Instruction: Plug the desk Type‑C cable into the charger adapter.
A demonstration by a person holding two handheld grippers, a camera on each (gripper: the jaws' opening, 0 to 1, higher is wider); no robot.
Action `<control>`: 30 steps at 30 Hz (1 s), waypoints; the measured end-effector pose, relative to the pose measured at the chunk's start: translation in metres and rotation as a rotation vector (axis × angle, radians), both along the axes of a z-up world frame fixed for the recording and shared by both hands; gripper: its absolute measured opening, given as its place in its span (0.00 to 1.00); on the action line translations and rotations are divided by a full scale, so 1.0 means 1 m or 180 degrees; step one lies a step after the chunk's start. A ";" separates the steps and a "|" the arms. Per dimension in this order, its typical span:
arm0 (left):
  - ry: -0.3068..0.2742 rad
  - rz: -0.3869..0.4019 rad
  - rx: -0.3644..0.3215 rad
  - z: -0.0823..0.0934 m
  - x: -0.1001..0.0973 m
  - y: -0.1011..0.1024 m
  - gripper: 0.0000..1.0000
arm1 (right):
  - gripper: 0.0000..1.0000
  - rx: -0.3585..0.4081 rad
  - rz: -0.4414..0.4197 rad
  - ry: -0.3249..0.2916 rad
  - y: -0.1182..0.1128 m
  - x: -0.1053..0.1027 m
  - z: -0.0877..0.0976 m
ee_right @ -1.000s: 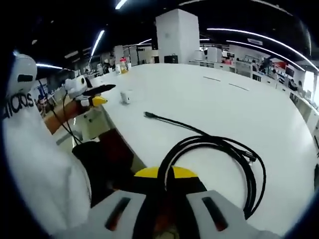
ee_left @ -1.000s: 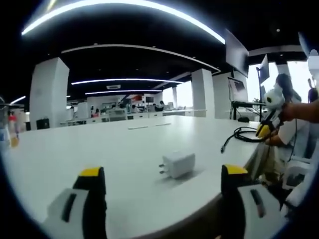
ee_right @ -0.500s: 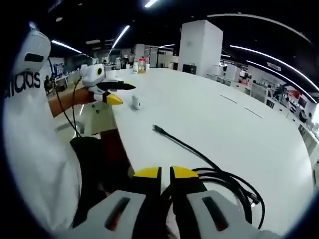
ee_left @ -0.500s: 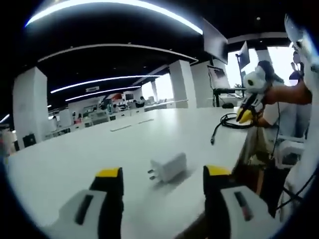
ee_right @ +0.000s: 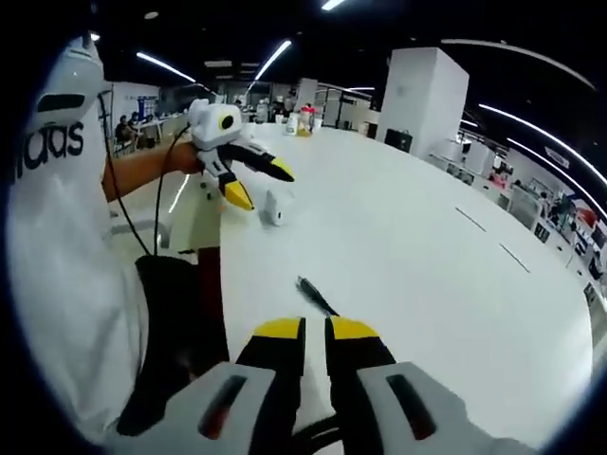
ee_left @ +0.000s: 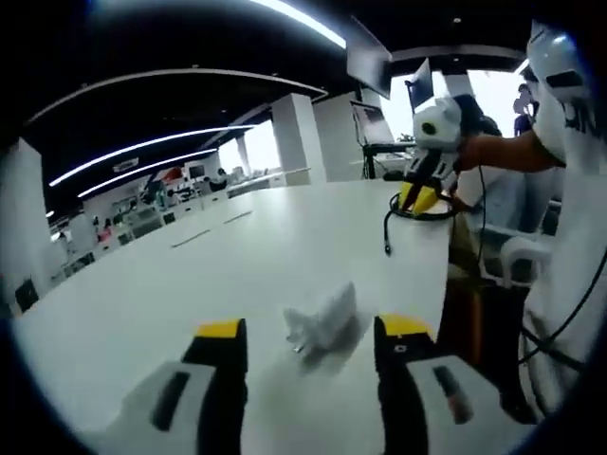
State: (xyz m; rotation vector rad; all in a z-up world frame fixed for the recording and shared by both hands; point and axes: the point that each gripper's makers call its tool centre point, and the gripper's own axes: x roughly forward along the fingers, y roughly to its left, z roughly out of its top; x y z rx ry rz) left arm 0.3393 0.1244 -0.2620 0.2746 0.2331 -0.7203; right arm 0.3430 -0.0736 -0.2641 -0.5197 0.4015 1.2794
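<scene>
Left gripper (ee_left: 311, 334) spread wide, straddling small white boxy charger adapter (ee_left: 322, 318) lying near front edge of broad white worktop (ee_left: 190, 284). Right gripper (ee_right: 315, 332) pinched nearly closed on thin black Type-C cable (ee_right: 314, 296), plug end resting on worktop further along same edge.

Office background, white worktop (ee_left: 190, 284).
Pillar (ee_right: 432, 100) behind, bottles (ee_right: 305, 118) at far edge, monitors (ee_left: 375, 118) by windows, ceiling light strips (ee_left: 142, 147).
</scene>
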 end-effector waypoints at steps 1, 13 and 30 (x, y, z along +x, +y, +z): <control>0.0000 -0.0058 -0.0013 0.001 0.000 -0.001 0.48 | 0.07 -0.0003 0.0013 0.0001 0.002 0.001 0.000; 0.0171 -0.0551 0.0123 -0.002 0.006 -0.015 0.35 | 0.07 -0.0198 0.0244 0.0054 0.012 0.007 -0.009; 0.0368 -0.1057 0.0480 -0.005 0.006 -0.031 0.28 | 0.07 -0.0410 0.0735 0.0130 0.030 0.011 -0.012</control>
